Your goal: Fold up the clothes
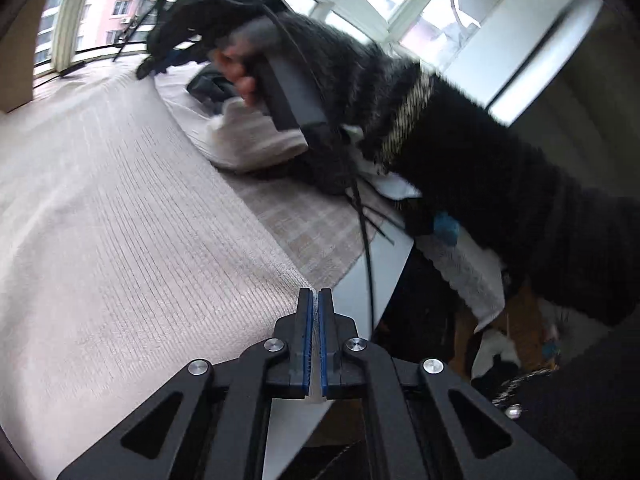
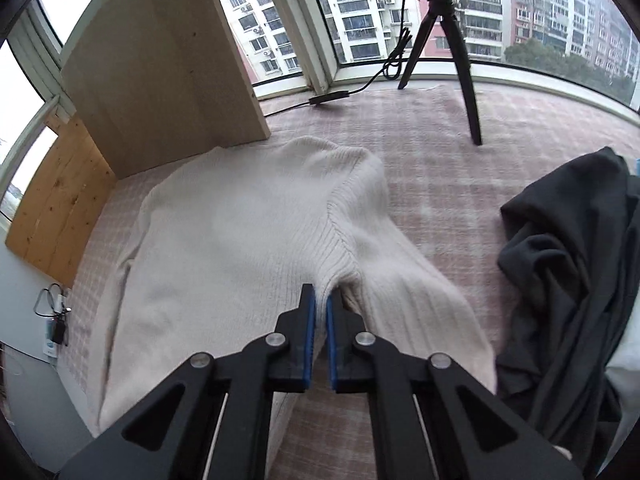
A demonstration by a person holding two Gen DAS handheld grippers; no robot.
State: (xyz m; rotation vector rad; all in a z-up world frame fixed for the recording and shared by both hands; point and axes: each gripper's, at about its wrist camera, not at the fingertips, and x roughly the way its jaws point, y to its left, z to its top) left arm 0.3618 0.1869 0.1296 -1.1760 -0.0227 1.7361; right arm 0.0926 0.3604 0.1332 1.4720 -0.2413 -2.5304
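We log two views, both wrist cams.

Left tool (image 1: 317, 294): pads nearly together, pinching the corner/hem of the cream knit sweater (image 1: 120, 216) right at the tips; a sliver of knit shows betw. the blue pads. From this cam the sweater spreads out toward 9–11 o'clock over the pink checked cover (image 1: 316, 224), which runs off toward 1 o'clock. At 12–1 o'clock we see the person's other hand (image 1: 240, 76) w/ dark fuzzy sleeve (image 1: 460, 152), gripping the other tool's handle; blurred, so detail is poor. Below that hand, a folded whitish cloth (image 1: 256, 140).

Right tool (image 2: 321, 298): also closed down, clamped on a ridge of the sweater (image 2: 240, 232) near where the ribbed sleeve meets the body; knit puckers up into the pads. Sweater lies flat-ish on the cover (image 2: 420, 152), body toward 10–12 o'clock, sleeve trailing to 4 o'clock.

Also noted, right cam: dark grey garment (image 2: 568, 280) heaped at 3 o'clock, apart from the sweater; black tripod (image 2: 452, 52) at 1 o'clock by the window; wooden panel (image 2: 160, 60) at 11 o'clock.
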